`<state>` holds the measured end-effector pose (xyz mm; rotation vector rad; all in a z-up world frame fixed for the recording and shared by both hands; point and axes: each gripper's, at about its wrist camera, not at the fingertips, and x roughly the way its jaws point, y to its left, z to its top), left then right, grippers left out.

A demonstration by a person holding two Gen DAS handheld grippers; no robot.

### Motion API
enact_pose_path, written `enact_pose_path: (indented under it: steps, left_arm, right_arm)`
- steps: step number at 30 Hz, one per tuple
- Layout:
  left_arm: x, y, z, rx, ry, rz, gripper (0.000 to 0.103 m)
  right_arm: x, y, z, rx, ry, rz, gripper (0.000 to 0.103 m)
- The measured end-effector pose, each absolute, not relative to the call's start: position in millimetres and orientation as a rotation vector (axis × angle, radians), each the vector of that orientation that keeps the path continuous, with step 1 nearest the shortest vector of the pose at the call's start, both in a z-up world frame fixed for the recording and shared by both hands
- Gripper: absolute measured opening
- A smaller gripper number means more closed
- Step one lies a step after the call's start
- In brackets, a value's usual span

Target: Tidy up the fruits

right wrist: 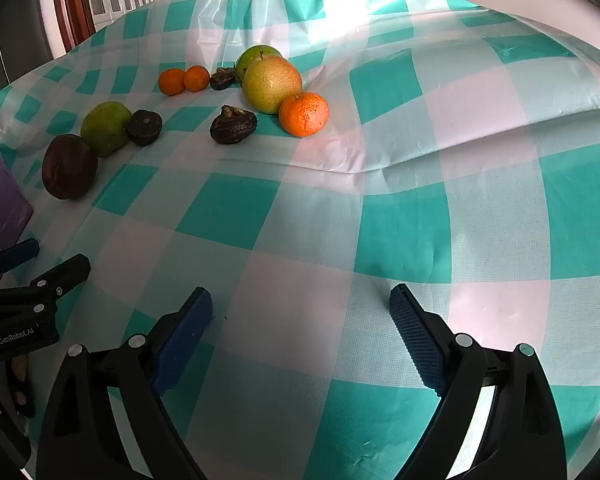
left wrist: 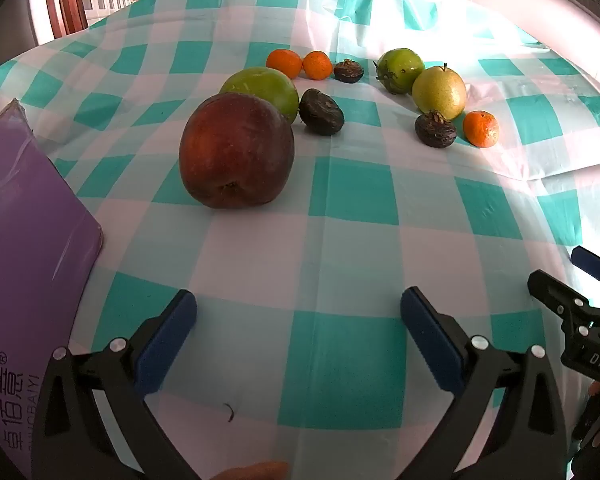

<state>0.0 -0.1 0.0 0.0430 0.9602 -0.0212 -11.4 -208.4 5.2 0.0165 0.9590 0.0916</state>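
The desk carried everything under its checked cloth, and I take the red apple as my landmark. A purple box lay left of it. Touching it from behind sat a green apple; well to its right stood a pear, a green tomato behind that. Three tangerines and three dark chestnuts lay scattered beyond, unsorted. I held both sets of fingers, left and right, spread wide, empty, short of the apple, presumably to choose first.
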Motion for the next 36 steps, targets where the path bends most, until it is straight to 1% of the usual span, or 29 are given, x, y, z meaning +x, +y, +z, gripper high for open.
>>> enact_pose_path:
  steps: [36]
  left_arm:
    - [0.0,-0.2,0.0,0.042,0.961,-0.022,0.102]
  right_arm:
    - [-10.2,-210.2,7.7,0.016,0.959,0.085,0.088]
